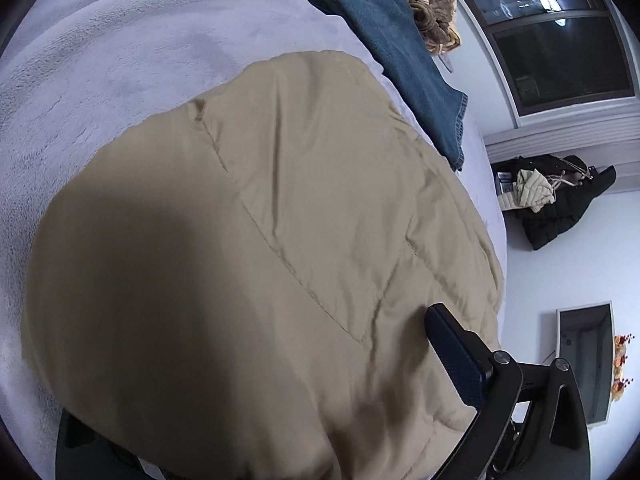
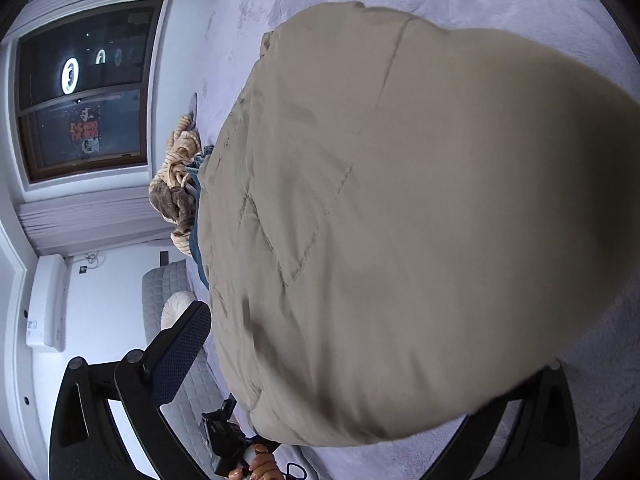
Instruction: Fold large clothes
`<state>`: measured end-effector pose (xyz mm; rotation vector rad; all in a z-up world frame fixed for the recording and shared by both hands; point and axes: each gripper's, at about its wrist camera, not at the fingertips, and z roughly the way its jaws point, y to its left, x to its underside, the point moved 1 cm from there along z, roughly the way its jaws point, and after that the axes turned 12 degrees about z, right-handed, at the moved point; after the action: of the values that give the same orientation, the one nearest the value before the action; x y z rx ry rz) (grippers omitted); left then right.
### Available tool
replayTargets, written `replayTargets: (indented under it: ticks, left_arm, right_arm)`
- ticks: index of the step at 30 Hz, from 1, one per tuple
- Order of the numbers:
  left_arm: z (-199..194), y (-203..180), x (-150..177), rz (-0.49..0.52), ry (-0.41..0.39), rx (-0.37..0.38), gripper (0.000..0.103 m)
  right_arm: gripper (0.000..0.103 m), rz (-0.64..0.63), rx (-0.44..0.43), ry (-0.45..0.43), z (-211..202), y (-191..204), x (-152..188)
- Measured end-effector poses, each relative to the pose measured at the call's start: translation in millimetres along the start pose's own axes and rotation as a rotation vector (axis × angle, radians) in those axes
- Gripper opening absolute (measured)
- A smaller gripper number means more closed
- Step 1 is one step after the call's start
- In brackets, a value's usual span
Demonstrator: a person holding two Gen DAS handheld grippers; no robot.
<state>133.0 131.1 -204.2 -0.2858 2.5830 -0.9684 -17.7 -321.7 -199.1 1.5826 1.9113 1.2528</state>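
Left wrist view: a beige padded jacket (image 1: 256,248) lies on a pale lilac blanket (image 1: 100,60) and fills most of the picture. Stitched seams cross its surface, and its near part sits in shadow. One dark-padded finger (image 1: 456,356) of the left gripper (image 1: 280,420) rests at the jacket's right edge. The other finger is buried under the cloth, so whether the claw pinches the fabric or stands wide cannot be told. Beyond the jacket a blue folded garment (image 1: 404,48) lies on the blanket, with a striped and brown heap of clothes (image 1: 424,0) behind it. A black coat (image 1: 560,200) lies on the floor.

Right wrist view: the same jacket (image 2: 400,220) drapes over the right gripper (image 2: 360,384), blurred at the near side. Only the left finger (image 2: 180,352) shows clearly, beside the cloth; the other is covered, so its grip cannot be told. At the bottom edge a hand (image 2: 262,464) grasps a black handle, partly cut off. A dark window (image 2: 84,88) is at the left.
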Motion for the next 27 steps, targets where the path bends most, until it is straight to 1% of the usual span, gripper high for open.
replayTargets:
  ticks: [1, 2, 3, 4, 5, 6, 7, 8, 9, 10, 13, 17, 21, 24, 27]
  left_arm:
    - [2, 0, -1, -0.004, -0.012, -0.018, 0.095]
    - [3, -1, -3, -0.001, -0.022, -0.036, 0.079]
    - [2, 2, -3, 0.007, -0.030, -0.041, 0.068]
    - [1, 1, -5, 0.016, -0.038, -0.019, 0.044]
    - [-1, -3, -7, 0.028, -0.044, -0.002, 0.033]
    - [-4, -7, -8, 0.052, -0.051, -0.010, 0.029]
    - [-8, -16, -9, 0.103, -0.060, -0.027, 0.025]
    - [-13, -23, -9, 0.145, -0.068, -0.044, 0.024]
    - [-18, -30, -8, 0.184, -0.076, -0.057, 0.023]
    - [-23, -37, -7, 0.214, -0.084, -0.067, 0.022]
    - [-39, -49, -2, 0.260, -0.110, -0.080, 0.021]
    - [-59, -61, 8, 0.286, -0.126, -0.097, 0.021]
    - [-83, -66, 34, 0.307, -0.128, -0.124, 0.021]
    - [-102, -61, 57, 0.302, -0.119, -0.132, 0.021]
    - [-118, -53, 81, 0.285, -0.093, -0.143, 0.021]
  right_arm:
    - [0.103, -0.003, 0.018, 0.003, 4, 1, -1]
    - [0.103, -0.003, 0.028, 0.010, 8, 1, -2]
    - [0.103, -0.002, 0.032, 0.015, 9, 0, -2]
    - [0.103, 0.004, 0.036, 0.018, 9, 1, -2]
    - [0.103, 0.013, 0.031, 0.018, 9, 1, -2]
    - [0.102, 0.022, 0.025, 0.017, 8, 0, -2]
    - [0.092, 0.030, 0.026, 0.015, 7, -2, -2]
    - [0.077, 0.037, 0.034, 0.018, 6, -5, -3]
    - [0.053, 0.050, 0.023, 0.038, 7, -7, -3]
    - [0.042, 0.060, 0.012, 0.045, 5, -10, -4]
    - [0.029, 0.025, 0.004, 0.053, -3, -5, 0]
    - [0.026, -0.001, -0.021, 0.081, -16, 2, 6]
    - [0.026, -0.034, -0.012, 0.113, -32, 5, 15]
    - [0.026, -0.055, 0.008, 0.138, -45, 1, 27]
    - [0.025, -0.060, 0.028, 0.151, -61, -8, 42]
